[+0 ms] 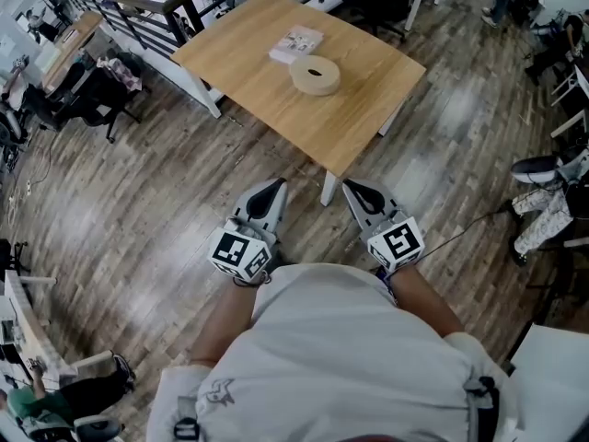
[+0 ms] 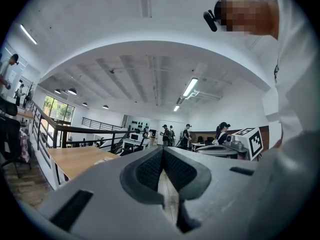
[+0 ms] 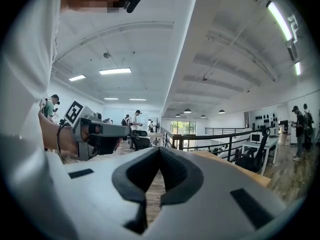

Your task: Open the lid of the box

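Wooden surface (image 1: 368, 99) with flat white box (image 1: 296, 42) well ahead of both jaws; left gripper (image 1: 274, 187), right gripper (image 1: 354, 190) closed tight, empty.

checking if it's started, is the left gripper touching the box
Apart. Head view shows the left gripper over the floor, short of the table; the box lies well up the tabletop.
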### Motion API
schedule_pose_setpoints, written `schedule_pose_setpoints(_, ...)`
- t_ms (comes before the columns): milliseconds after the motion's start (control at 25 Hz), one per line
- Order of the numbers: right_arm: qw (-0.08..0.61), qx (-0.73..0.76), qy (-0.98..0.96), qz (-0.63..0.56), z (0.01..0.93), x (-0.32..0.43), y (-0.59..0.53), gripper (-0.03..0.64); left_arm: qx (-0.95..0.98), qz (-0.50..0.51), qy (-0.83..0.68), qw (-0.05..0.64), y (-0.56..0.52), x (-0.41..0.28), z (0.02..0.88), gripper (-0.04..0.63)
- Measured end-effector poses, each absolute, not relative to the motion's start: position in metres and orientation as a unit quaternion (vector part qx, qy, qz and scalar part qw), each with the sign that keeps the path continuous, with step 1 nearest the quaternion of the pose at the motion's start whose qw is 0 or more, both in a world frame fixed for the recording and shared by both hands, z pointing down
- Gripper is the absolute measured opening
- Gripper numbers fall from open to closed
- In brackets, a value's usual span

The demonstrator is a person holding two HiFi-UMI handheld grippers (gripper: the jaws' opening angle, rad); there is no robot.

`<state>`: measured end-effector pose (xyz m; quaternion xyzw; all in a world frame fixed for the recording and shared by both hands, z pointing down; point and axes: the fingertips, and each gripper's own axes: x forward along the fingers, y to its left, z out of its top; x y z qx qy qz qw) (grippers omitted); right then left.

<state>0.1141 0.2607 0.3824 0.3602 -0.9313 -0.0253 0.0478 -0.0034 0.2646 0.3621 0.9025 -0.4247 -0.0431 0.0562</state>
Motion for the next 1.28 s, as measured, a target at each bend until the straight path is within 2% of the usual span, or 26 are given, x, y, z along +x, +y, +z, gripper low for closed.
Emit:
schedule_pose_setpoints(320, 0.053, 0.370, -0.928, -0.017, 0.387, 0.064, 0.221, 0.006, 0.905, -0.044, -0.417, 0.070, 0.228, -0.052, 0.368, 0.005)
schedule_pose_setpoints(880, 0.050, 0.362, -0.931, -0.009, 0.387, -0.079, 0.179, 0.006, 0.915, -0.031, -0.397, 0.065, 0.192, -0.174, 0.360, 0.005)
schedule_pose_setpoints(1280, 0.058, 0.362, -0.930, -0.003, 0.394, -0.095, 0.140, 0.006, 0.915, -0.028, -0.395, 0.075, 0.156, -0.192, 0.370, 0.005)
